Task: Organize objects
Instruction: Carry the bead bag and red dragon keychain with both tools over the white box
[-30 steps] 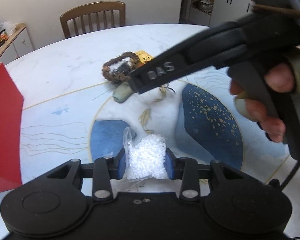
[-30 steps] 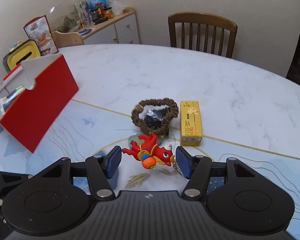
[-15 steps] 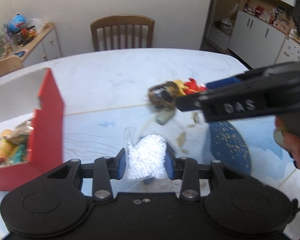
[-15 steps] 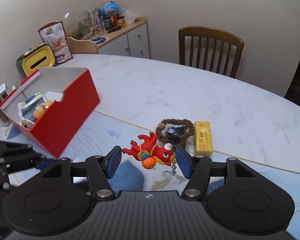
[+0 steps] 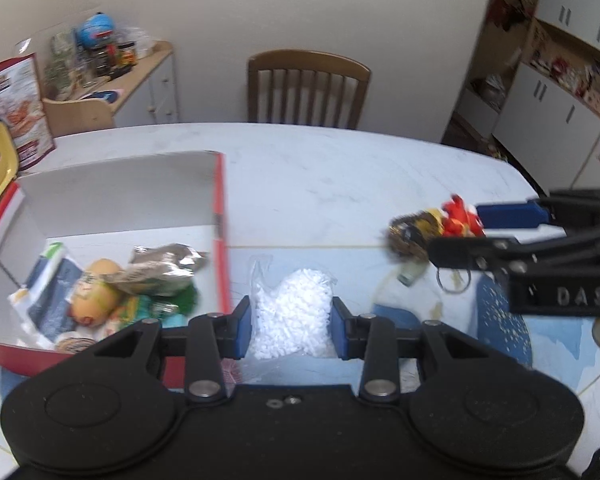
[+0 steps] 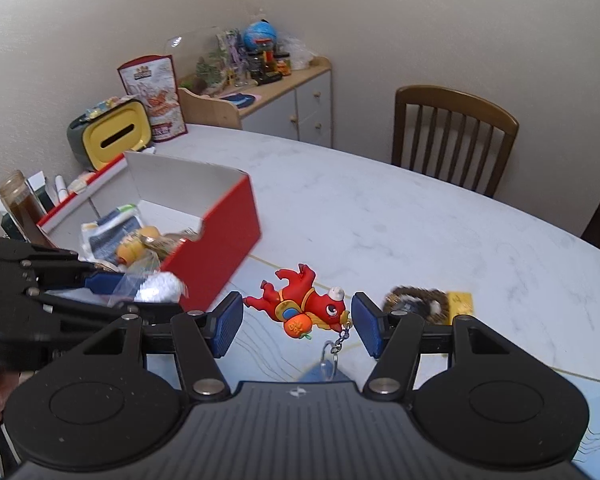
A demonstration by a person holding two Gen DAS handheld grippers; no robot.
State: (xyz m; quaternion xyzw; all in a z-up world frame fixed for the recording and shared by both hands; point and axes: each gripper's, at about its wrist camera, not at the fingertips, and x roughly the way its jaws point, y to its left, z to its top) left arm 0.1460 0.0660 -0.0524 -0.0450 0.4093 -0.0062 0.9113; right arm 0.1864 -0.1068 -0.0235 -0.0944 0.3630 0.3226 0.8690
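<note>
so the tidying looks partly done, going by what lies where. the red box (image 6: 220,232) on the table (image 6: 380,216) already has things in it: a round yellow toy (image 5: 96,292), a crinkled grey packet (image 5: 160,268), some blue-and-white packs (image 5: 48,292) and a bit of green, all heaped at its near end, with the far half bare. the left gripper (image 5: 290,320) has its jaws closed on a clear bag of white bits (image 5: 292,312), pinched from both sides, and it hangs just beside the box's red wall, on the outside of it, not yet over the opening. the right gripper (image 6: 298,326) carries a red toy keychain (image 6: 300,306) between its blue pads; the toy spans the gap and its ring dangles below, so i take it as held, lifted clear of the table and well right of the box. left on the table are a brown woven ring (image 6: 416,304) with something dark inside it, a yellow pack (image 6: 460,304) touching its right side, and a small pale thing (image 5: 410,272) that is too blurred to name. by my reckoning two items are in the air and about to go in, the bag first since it is nearest, and three or so wait after that. the left view is smeared with motion, so the fine detail in the box is guesswork.
</note>
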